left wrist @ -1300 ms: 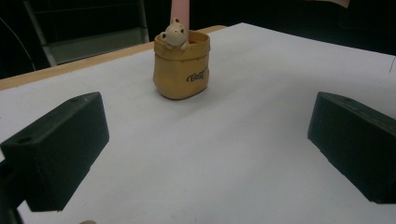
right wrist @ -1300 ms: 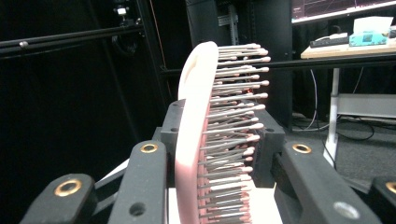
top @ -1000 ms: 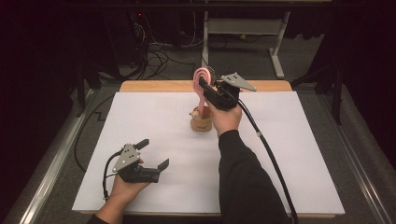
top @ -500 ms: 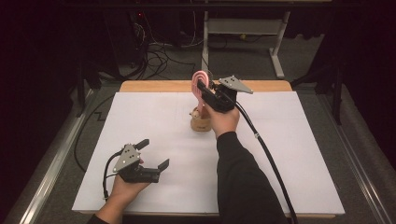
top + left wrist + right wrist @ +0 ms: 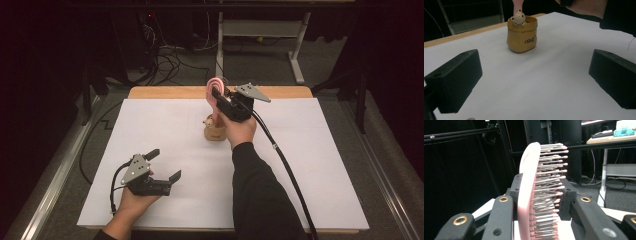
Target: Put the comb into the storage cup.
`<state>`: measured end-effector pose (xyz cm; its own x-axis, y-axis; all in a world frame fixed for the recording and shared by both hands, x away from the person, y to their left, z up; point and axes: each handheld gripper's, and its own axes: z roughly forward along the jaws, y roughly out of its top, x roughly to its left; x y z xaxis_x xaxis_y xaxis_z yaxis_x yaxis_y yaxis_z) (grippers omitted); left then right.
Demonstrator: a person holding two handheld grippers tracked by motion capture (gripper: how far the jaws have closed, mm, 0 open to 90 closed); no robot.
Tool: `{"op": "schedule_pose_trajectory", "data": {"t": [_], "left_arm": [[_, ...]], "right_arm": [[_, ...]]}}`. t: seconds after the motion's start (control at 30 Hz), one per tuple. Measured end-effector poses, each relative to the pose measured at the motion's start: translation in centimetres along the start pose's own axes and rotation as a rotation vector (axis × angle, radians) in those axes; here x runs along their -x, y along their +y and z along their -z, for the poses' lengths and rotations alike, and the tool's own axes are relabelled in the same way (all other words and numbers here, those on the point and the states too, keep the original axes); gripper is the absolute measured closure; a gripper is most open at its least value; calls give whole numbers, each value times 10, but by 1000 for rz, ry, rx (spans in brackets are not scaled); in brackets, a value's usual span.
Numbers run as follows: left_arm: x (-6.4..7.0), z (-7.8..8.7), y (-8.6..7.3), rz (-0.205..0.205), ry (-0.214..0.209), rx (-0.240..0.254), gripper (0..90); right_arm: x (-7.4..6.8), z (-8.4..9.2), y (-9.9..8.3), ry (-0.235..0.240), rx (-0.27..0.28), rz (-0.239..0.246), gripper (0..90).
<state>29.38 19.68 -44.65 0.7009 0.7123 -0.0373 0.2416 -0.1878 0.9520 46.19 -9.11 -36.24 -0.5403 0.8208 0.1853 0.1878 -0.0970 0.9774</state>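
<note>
A pink hairbrush point(image 5: 214, 90) stands upright, its handle down in a small tan pot point(image 5: 215, 131) near the table's far middle. My right gripper point(image 5: 219, 98) is shut on the brush head; in the right gripper view the pink hairbrush point(image 5: 541, 195) sits clamped between both jaws, bristles pointing right. The tan pot point(image 5: 522, 37) bears a little bear figure point(image 5: 519, 18) on its rim. My left gripper point(image 5: 165, 165) rests open on the white sheet at the near left, nothing between its jaws.
A white sheet point(image 5: 150, 130) covers the table, with a wooden strip point(image 5: 165, 92) along the far edge. Metal rails run down both sides. Cables and a table frame point(image 5: 260, 30) lie on the floor beyond. The right gripper's cable point(image 5: 285, 165) trails back over the sheet.
The right gripper with the brush has shifted slightly; the left hand has stayed still.
</note>
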Motion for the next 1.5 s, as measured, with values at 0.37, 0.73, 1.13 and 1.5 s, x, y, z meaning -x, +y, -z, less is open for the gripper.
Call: {"op": "schedule_pose_trajectory", "data": {"t": [0.37,0.73,1.13,1.5], "left_arm": [[1,0,0,-2,-1,-3,0],[1,-1,0,-2,-3,-4,0],[2,-3,-1,-4,-6,-12,0],[2,-4,-1,-6,-9,-16,0]], "right_arm": [[0,-1,-2,0,-7,0,663],[1,-2,-5,5,-11,3,662],[5,2,-2,-12,-57,-12,643],[9,8,2,-36,-86,2,634]]}}
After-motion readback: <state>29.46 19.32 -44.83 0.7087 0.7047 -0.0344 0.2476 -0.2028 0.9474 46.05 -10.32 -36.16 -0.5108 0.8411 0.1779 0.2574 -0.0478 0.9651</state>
